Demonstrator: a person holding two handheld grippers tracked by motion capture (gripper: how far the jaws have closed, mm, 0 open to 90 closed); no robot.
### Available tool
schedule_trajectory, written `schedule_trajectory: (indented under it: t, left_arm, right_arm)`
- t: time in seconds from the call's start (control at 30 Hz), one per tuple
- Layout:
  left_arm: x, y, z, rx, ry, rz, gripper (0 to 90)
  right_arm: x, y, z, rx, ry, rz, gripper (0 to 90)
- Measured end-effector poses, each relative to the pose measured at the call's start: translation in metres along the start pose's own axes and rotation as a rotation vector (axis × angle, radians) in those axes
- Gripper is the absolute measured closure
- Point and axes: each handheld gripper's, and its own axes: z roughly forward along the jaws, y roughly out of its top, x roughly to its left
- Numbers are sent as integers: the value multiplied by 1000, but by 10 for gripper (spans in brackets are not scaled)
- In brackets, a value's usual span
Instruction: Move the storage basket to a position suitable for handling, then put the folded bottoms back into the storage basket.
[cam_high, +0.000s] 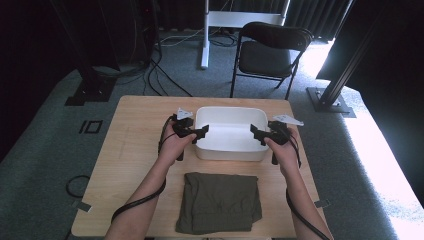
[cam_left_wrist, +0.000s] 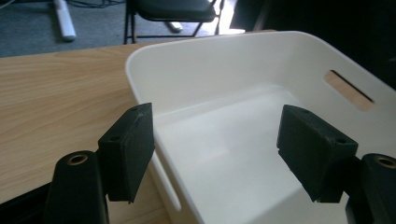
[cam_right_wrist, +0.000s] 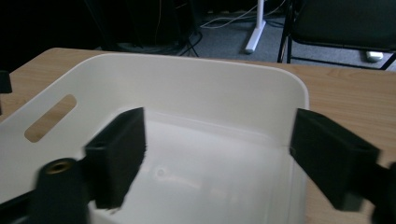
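A white plastic tub (cam_high: 230, 136) stands empty in the middle of the wooden table, a slot handle in each end wall. My left gripper (cam_high: 200, 133) is open astride the tub's left end wall, one jaw outside and one inside. In the left gripper view the left gripper (cam_left_wrist: 219, 151) has that tub (cam_left_wrist: 224, 74) wall running between its jaws. My right gripper (cam_high: 255, 133) is open astride the right end wall in the same way. In the right gripper view the right gripper (cam_right_wrist: 224, 156) has the tub (cam_right_wrist: 187, 88) rim close to its outer jaw.
A folded olive-green garment (cam_high: 219, 202) lies on the table (cam_high: 130, 145) in front of the tub, near the front edge. A black folding chair (cam_high: 270, 50) and a white stand leg (cam_high: 205, 35) are on the carpet beyond the table.
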Motion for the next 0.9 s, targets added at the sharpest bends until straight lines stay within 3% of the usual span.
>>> schedule_trajectory:
  t: [0.1, 0.2, 0.5, 0.6, 0.9]
  left_arm:
    - [-1, -2, -6, 6, -17, -1, 240]
    - [-2, -7, -11, 1, -21, 34, 179]
    - [-3, -19, -27, 9, -24, 58, 179]
    - [-5, -25, -40, 19, -35, 88, 173]
    - [-9, -37, -54, 21, -61, 96, 155]
  right_arm:
    - [7, -2, 1, 29, 35, -45, 143]
    - [10, -5, 1, 33, 44, -51, 144]
    - [16, -8, -15, 23, 62, -66, 144]
    - [21, -11, -24, 17, 66, -78, 144]
    - [26, -18, -37, 7, 79, -88, 143]
